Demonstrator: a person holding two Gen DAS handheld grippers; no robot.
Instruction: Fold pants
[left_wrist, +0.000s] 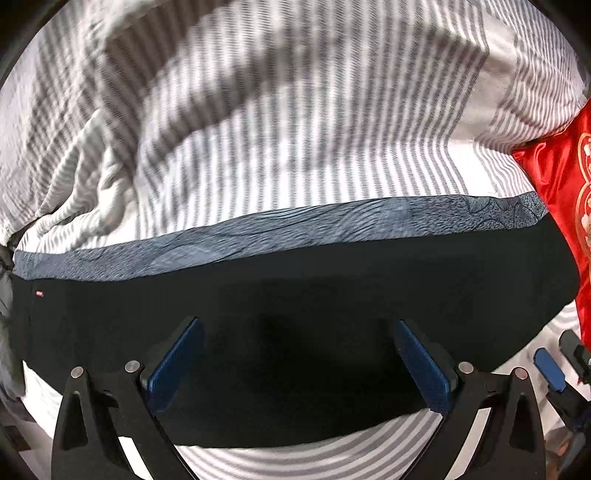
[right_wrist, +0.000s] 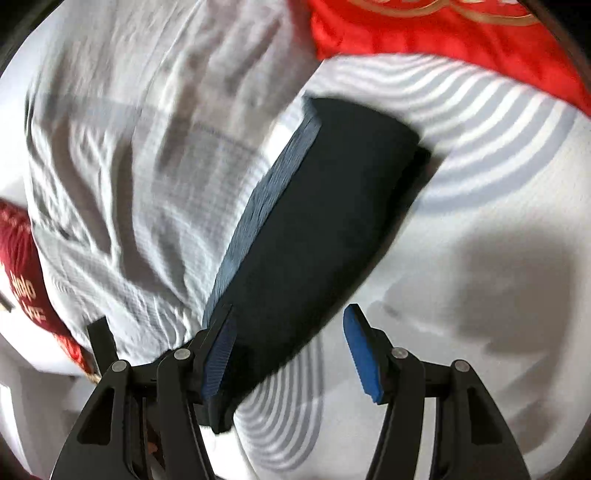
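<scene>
The black pants (left_wrist: 295, 295) lie flat as a long folded band across the striped bed sheet, with a blue-grey patterned layer (left_wrist: 280, 232) showing along the far edge. My left gripper (left_wrist: 299, 354) hangs over the middle of them, pointing steeply down, open wide with nothing pressed between its blue pads (left_wrist: 173, 365). In the right wrist view the pants (right_wrist: 325, 221) run from lower left to upper right. My right gripper (right_wrist: 290, 350) is open over their near end; its left pad (right_wrist: 219, 354) is above the black cloth, its right pad over the sheet. The right gripper's blue pad (left_wrist: 550, 369) shows at the left view's right edge.
A bright red satin cushion (left_wrist: 561, 206) (right_wrist: 443, 37) lies past one end of the pants. Rumpled grey-striped bedding (left_wrist: 92, 147) is piled beyond them. A dark red cloth with gold lettering (right_wrist: 22, 266) lies at the left edge.
</scene>
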